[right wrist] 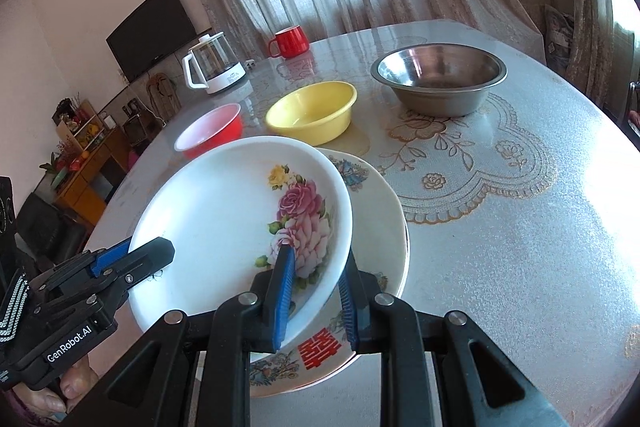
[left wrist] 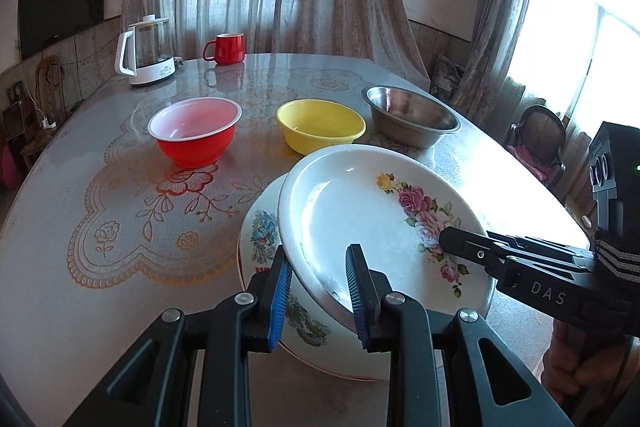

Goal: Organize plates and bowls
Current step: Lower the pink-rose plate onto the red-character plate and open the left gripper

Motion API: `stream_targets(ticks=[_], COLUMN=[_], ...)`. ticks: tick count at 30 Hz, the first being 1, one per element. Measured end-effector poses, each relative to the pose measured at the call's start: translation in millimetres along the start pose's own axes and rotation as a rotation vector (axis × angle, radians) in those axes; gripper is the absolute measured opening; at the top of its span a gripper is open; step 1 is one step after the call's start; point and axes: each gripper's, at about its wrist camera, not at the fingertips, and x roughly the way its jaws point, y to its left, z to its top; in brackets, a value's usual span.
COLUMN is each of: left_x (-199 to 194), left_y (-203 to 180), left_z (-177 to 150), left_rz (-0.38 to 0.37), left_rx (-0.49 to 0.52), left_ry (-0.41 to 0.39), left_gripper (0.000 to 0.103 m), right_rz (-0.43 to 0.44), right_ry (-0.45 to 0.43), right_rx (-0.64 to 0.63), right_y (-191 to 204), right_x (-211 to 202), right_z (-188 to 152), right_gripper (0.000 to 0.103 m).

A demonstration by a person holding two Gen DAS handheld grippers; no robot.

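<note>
A white plate with pink roses (left wrist: 352,203) (right wrist: 224,211) is held tilted just above a larger patterned plate (left wrist: 260,227) (right wrist: 380,223) that lies on the table. My left gripper (left wrist: 318,293) (right wrist: 132,255) is shut on the rose plate's near-left rim. My right gripper (right wrist: 314,297) (left wrist: 460,243) is shut on its right rim. A red bowl (left wrist: 196,133) (right wrist: 210,133), a yellow bowl (left wrist: 320,125) (right wrist: 312,111) and a steel bowl (left wrist: 412,115) (right wrist: 438,77) stand in a row behind the plates.
A white kettle (left wrist: 146,53) (right wrist: 214,65) and a red mug (left wrist: 226,49) (right wrist: 290,41) stand at the table's far edge. The round table (left wrist: 100,187) (right wrist: 520,227) has a lace-pattern cover. A chair (left wrist: 540,131) stands at the right.
</note>
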Motion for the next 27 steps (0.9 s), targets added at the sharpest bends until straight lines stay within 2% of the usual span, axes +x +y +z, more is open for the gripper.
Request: stream_targets(ticks=[16,22,27], left_x=[18,16,16], left_y=[5,2,1], left_z=[-7,-6,-7], left_rz=[0.012,0.015,0.020], left_rx=[-0.010,0.004,0.012], left_ry=[0.057,0.062,0.059], left_gripper=[0.030,0.037,0.038], right_rz=[-0.051,-0.077,-0.093], right_ry=[0.048,0.040,0.037], right_rx=[-0.019,-0.041,-0.065], right_y=[4,8,12], right_x=[18,18,18], right_z=[-1,0,0], right_gripper=[0.021,0.024,0.026])
